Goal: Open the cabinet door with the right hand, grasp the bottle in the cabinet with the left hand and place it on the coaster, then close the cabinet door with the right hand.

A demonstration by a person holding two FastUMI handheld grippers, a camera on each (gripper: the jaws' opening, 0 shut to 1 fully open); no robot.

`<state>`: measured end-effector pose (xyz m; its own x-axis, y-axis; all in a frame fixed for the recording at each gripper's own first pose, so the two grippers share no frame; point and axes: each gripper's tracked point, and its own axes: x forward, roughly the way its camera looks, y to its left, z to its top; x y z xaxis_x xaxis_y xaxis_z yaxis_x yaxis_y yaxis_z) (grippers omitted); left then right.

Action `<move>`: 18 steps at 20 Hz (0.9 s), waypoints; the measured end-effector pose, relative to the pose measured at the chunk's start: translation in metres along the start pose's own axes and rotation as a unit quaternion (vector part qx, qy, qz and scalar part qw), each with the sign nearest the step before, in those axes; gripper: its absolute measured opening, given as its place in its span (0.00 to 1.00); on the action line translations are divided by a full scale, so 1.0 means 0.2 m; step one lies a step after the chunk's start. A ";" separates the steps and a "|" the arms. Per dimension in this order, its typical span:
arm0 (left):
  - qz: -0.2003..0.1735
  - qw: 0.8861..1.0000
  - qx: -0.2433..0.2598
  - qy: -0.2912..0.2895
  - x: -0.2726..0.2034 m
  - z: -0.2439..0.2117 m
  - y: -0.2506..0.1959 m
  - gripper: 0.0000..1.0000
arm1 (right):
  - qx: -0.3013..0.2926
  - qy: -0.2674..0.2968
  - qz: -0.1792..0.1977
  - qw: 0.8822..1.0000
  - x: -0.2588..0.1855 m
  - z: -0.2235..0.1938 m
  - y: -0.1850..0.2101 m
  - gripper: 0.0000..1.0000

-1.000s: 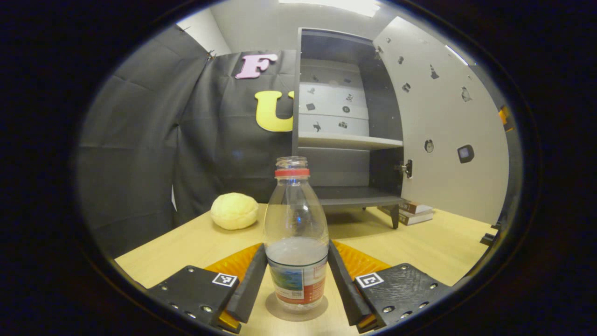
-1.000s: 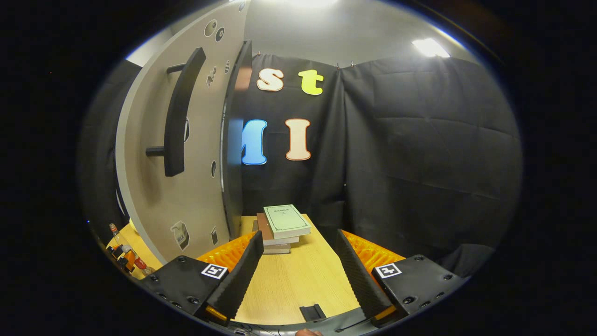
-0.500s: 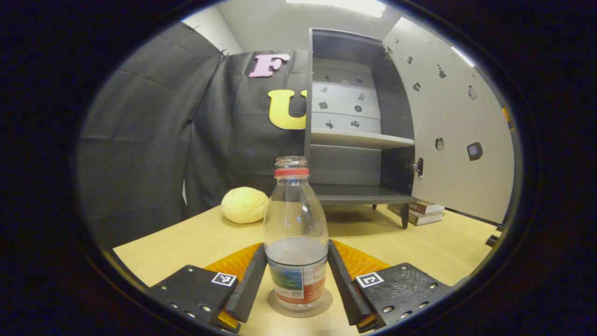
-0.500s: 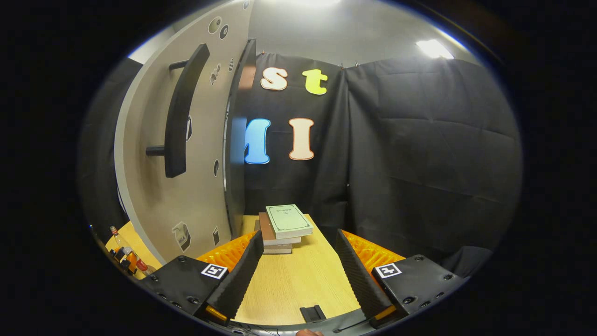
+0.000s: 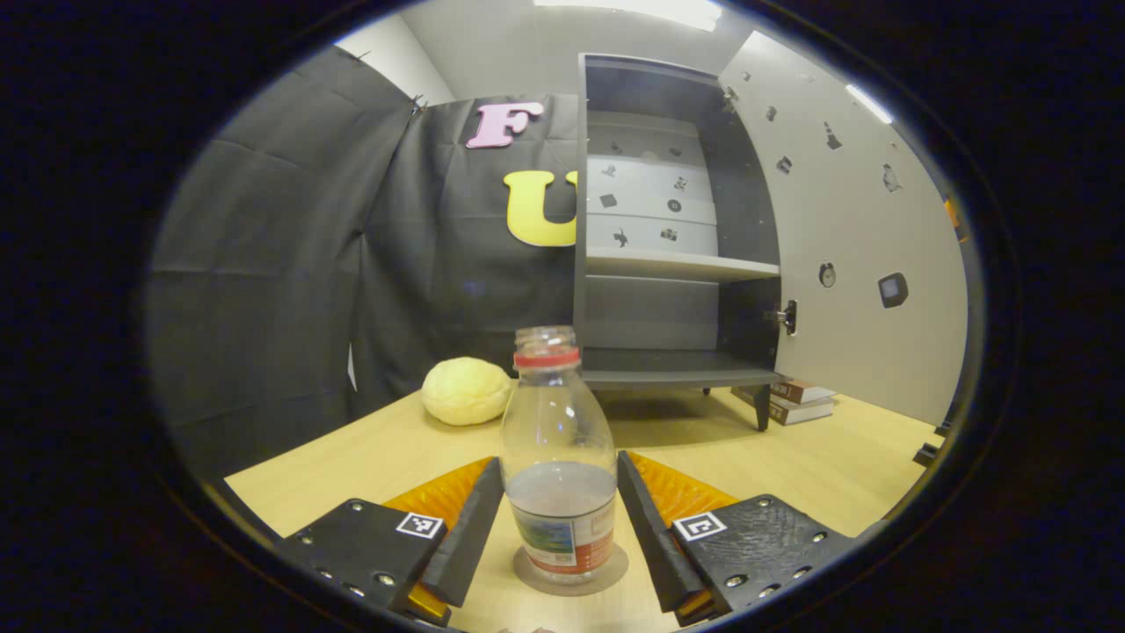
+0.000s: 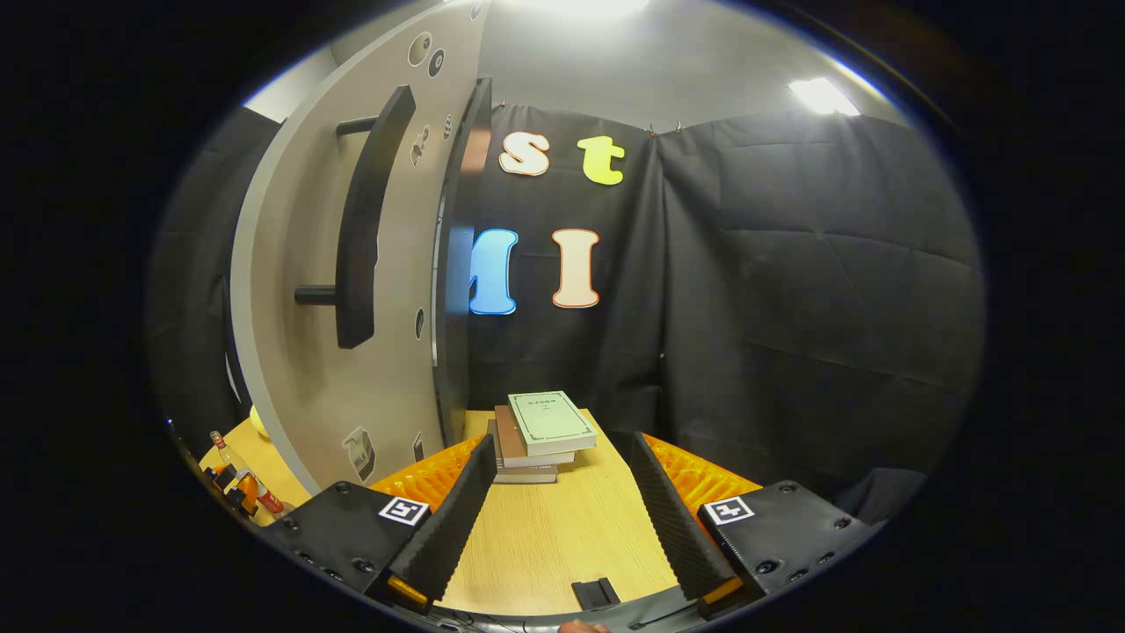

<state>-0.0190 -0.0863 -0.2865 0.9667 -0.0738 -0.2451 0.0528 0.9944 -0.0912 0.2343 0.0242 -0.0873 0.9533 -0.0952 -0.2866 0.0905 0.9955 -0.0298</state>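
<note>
So the bottle (image 5: 559, 466) sits on the coaster (image 5: 571, 576) at the bottom centre of the left gripper view, upright, on the worktop (image 5: 817, 457). The left tool (image 5: 557, 527) has its fingers spread either side of it, with small gaps showing, so I'd say it's let go, gripping nothing.

The cabinet (image 5: 672, 229) in the upper middle is wide open, shelves bare, door (image 5: 857, 237) swung out to the right.

In the right gripper view the right tool (image 6: 558, 519) is open and empty, low centre, aimed at a stack of books (image 6: 538, 432). The door handle (image 6: 362, 220) is upper left.

Tip for this bit: back the left tool straight out so a finger doesn't clip the bottle. Then push the door gently with the right one.
</note>
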 end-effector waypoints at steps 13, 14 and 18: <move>0.009 0.999 0.017 -0.036 -0.13 0.52 -0.03 0.77 | 0.044 -0.028 0.013 0.999 -0.03 0.16 -0.05 0.98; 0.014 0.999 0.023 -0.033 -0.16 0.57 -0.02 0.79 | 0.052 -0.030 0.019 0.998 -0.02 0.18 -0.04 0.95; 0.032 0.997 0.045 -0.049 -0.27 0.81 0.03 0.77 | 0.072 -0.049 0.048 0.995 -0.02 0.33 0.01 0.97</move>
<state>-0.0299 -0.0638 -0.1179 0.9883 -0.0059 -0.1524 0.0075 0.9999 0.0101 0.2498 0.0260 -0.0227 0.9824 -0.0057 -0.1865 0.0311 0.9906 0.1331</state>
